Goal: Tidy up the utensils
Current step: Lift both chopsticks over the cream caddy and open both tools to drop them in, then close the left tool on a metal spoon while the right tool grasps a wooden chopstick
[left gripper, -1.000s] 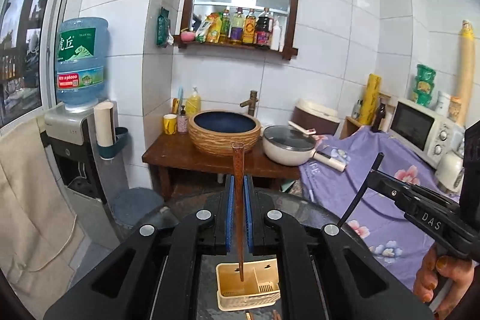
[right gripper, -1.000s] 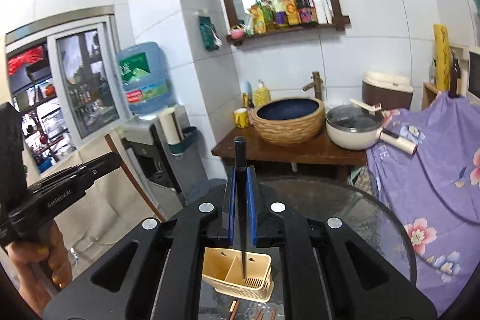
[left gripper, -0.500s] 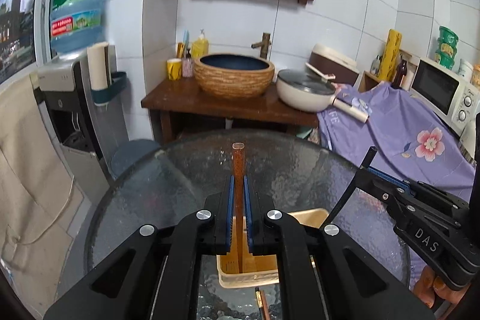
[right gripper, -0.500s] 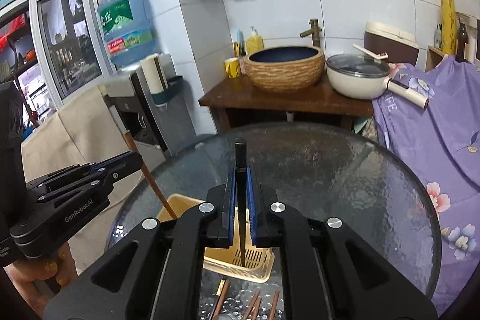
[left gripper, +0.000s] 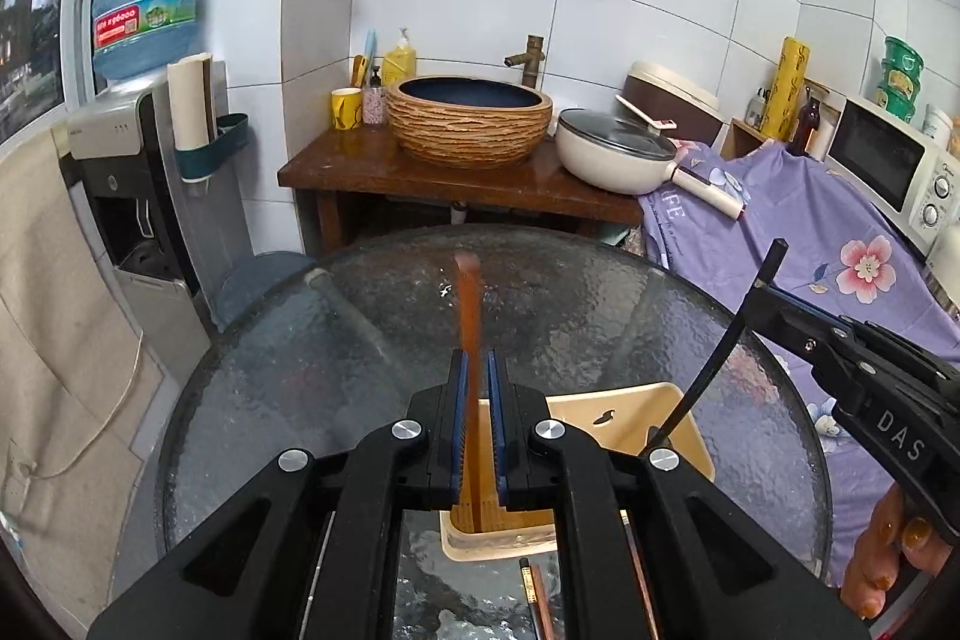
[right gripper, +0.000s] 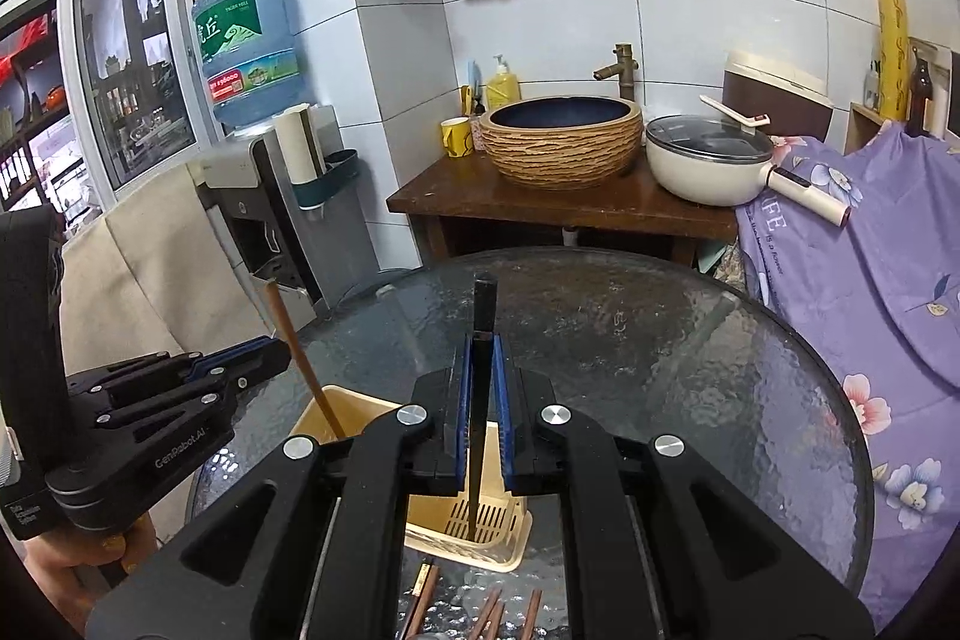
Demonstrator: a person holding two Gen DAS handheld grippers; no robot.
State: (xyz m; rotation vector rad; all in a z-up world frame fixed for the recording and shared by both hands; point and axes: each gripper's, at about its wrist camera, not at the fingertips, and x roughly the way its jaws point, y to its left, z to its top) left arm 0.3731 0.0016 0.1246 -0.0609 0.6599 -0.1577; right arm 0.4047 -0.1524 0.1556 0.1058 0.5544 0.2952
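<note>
A beige slotted utensil holder (left gripper: 624,418) (right gripper: 510,556) lies on the round glass table (left gripper: 360,340). My left gripper (left gripper: 477,358) has a brown wooden chopstick (left gripper: 468,316) standing between its blue pads, lower end inside the holder. Its jaws are opening: a thin gap shows beside the stick, which is blurred. My right gripper (right gripper: 483,340) is shut on a black chopstick (right gripper: 483,304) whose tip rests in the holder's grated compartment. Each gripper shows in the other's view, the left (right gripper: 264,346) and the right (left gripper: 774,298), with a hand under each.
Several loose chopsticks (right gripper: 492,610) (left gripper: 537,598) lie on the glass just in front of the holder. Beyond the table stand a wooden counter with a woven basin (left gripper: 468,121), a white pan (left gripper: 618,154), a water dispenser (left gripper: 138,112) and a purple floral cloth (left gripper: 810,232).
Both grippers sank from above the table towards the holder, putting both chopstick tips inside it. The left pads have parted slightly and the brown chopstick now blurs.
</note>
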